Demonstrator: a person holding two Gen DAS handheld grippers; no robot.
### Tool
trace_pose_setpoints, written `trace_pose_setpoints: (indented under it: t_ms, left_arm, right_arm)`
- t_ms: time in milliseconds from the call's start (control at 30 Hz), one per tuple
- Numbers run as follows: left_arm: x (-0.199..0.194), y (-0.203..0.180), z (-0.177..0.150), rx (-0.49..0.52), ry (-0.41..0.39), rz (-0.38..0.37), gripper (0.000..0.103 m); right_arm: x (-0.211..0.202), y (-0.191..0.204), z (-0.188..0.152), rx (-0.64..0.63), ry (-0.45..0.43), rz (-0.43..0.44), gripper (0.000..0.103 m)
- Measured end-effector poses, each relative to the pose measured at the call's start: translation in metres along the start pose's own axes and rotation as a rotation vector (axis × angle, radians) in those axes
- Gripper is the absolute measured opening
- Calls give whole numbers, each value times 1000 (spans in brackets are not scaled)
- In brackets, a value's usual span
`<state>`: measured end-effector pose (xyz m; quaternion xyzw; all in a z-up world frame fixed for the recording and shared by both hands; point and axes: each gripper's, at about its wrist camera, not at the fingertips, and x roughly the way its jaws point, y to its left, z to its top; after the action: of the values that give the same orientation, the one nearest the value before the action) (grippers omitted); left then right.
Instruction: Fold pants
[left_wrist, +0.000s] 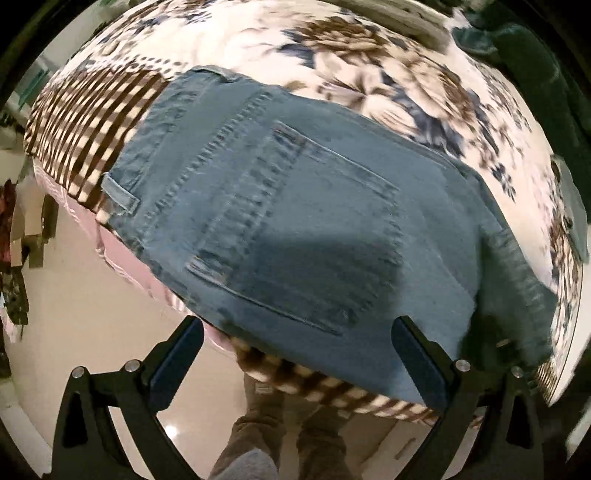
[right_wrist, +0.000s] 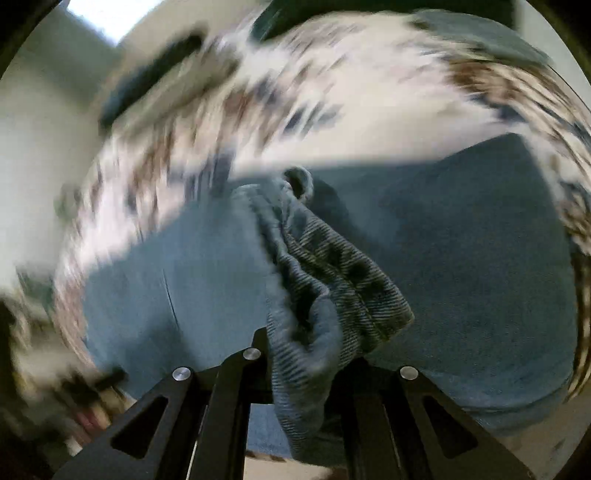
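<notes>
Right gripper (right_wrist: 306, 354): lower centre of the right wrist view, jaws drawn close together on a bunched fold of denim hem (right_wrist: 332, 288); cloth rises from between the fingers, likely a leg end carried across for the fold. Pad contact hidden by the fabric itself.

Left gripper (left_wrist: 297, 347): lower centre of the left wrist view, jaws spread wide, nothing between the fingertips (left_wrist: 404, 328); poised above the seat of the jeans, apparently free to pin or take the next edge.

Jeans (left_wrist: 295, 221): blue denim, spread flat across the middle of the left wrist view, back pocket (left_wrist: 306, 236) upward, belt loop (left_wrist: 120, 194) at left by the waistband. Laid at the bed's edge, presumably for reach.

Bedspread (left_wrist: 369, 74): floral, cream with brown and blue, upper half of frame; striped border (left_wrist: 88, 122) at upper left.

Floor (left_wrist: 92, 325): pale, glossy, lower left; person's trouser legs (left_wrist: 280, 424) at bottom centre.

View differences: left wrist view alone shows pocket, waistband, floor and legs. Right wrist view alone shows the gripped hem and a broad plain stretch of denim beneath; heavily blurred, bedspread pattern smeared.
</notes>
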<state>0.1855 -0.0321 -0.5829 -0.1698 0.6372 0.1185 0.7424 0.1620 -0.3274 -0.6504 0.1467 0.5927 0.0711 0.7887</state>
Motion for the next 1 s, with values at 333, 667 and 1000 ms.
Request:
trace_pose_setpoints:
  t_ms: [333, 667, 1000]
  left_arm:
    - [-11, -35, 28, 68, -32, -166, 103]
    - [69, -131, 14, 325, 35, -138, 27]
    - [50, -85, 25, 121, 83, -273, 33]
  right_arm:
    - [-68, -53, 0, 138, 29, 90, 61]
    - [-51, -163, 14, 280, 190, -228, 55]
    - [-54, -197, 6, 345, 213, -239, 37]
